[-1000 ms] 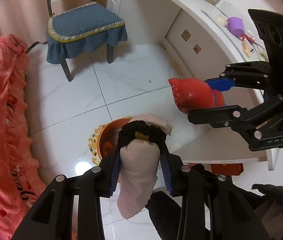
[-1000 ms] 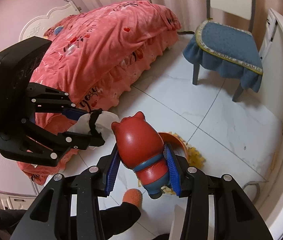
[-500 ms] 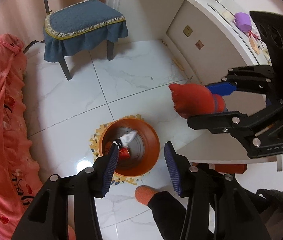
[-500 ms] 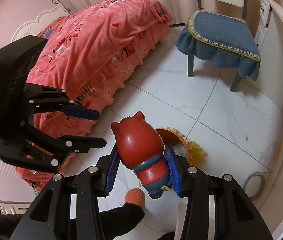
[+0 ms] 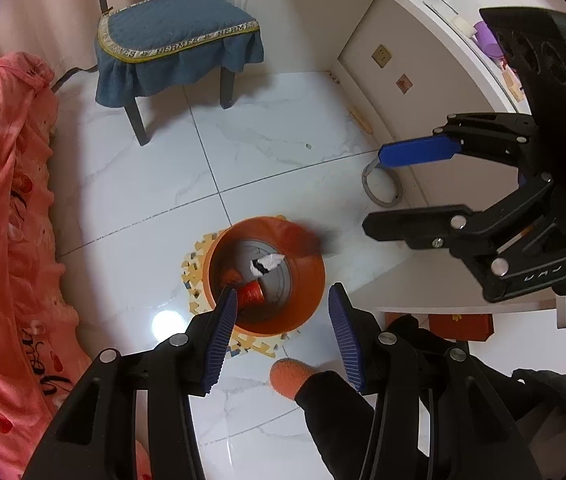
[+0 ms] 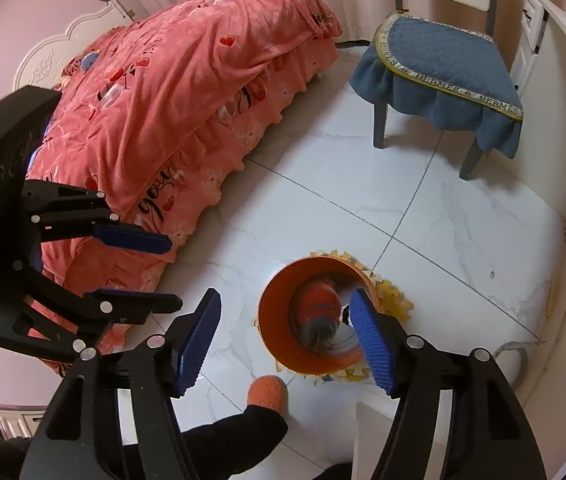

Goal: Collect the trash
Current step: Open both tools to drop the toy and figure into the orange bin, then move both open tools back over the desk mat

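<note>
My left gripper hung with its jaws spread and nothing between them, and my right gripper was likewise parted and empty. Straight ahead of both, below the fingertips, stood the round orange plastic waste bin on its yellow foam puzzle mat. Inside it lay a crumpled white-and-black scrap and a small red cup-like piece, close under my left jaw. In the right wrist view a blurred red-and-blue toy figure was in the bin's mouth, its long axis running roughly along my fingers; I judged it was dropping in. So the trash lay beyond and beneath both pairs of jaws, neither hand clearly nearer. Further out, a grey ring lay on the white tiles ahead and to the right of my left jaws, beneath my right gripper, probably the nearer one for it. Beyond were the blue-cushioned chair and the pink bedspread.
</note>
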Demonstrator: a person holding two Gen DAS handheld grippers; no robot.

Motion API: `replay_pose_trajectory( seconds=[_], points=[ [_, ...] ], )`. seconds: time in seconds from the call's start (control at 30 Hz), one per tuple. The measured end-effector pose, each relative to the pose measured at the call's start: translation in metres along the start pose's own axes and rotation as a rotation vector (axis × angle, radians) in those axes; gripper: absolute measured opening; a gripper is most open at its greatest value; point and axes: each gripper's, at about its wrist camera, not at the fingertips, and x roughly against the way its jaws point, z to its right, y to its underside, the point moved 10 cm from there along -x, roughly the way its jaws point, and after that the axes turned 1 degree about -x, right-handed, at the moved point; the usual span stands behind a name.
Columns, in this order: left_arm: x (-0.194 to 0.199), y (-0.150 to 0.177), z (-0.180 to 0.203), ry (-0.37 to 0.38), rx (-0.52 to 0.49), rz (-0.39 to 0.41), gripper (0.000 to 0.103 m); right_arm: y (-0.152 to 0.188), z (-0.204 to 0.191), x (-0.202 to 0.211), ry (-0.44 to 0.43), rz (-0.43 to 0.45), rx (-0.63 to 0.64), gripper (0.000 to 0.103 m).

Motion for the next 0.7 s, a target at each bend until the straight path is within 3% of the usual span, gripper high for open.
replay_pose_trajectory(
  seconds=[0.27, 0.33, 0.53, 0.63, 0.7],
  points=[
    [0.004, 0.000, 0.003, -0.008, -0.005, 0.006, 0.050, 0.008, -0.004, 0.014, -0.008, -0.005, 0.016, 0.067],
    [0.008, -0.002, 0.005, -0.022, -0.016, 0.012, 0.064, 0.011, -0.005, 0.021, -0.007, -0.006, 0.028, 0.067],
    [0.021, -0.007, 0.018, -0.041, -0.053, 0.031, 0.065, 0.027, -0.008, 0.049, -0.007, -0.007, 0.051, 0.071],
    [0.029, -0.011, 0.023, -0.055, -0.059, 0.046, 0.075, 0.034, -0.007, 0.065, -0.002, 0.005, 0.061, 0.076],
    [0.035, -0.012, 0.030, -0.056, -0.063, 0.055, 0.075, 0.037, -0.005, 0.076, 0.004, 0.017, 0.055, 0.079]
  ],
)
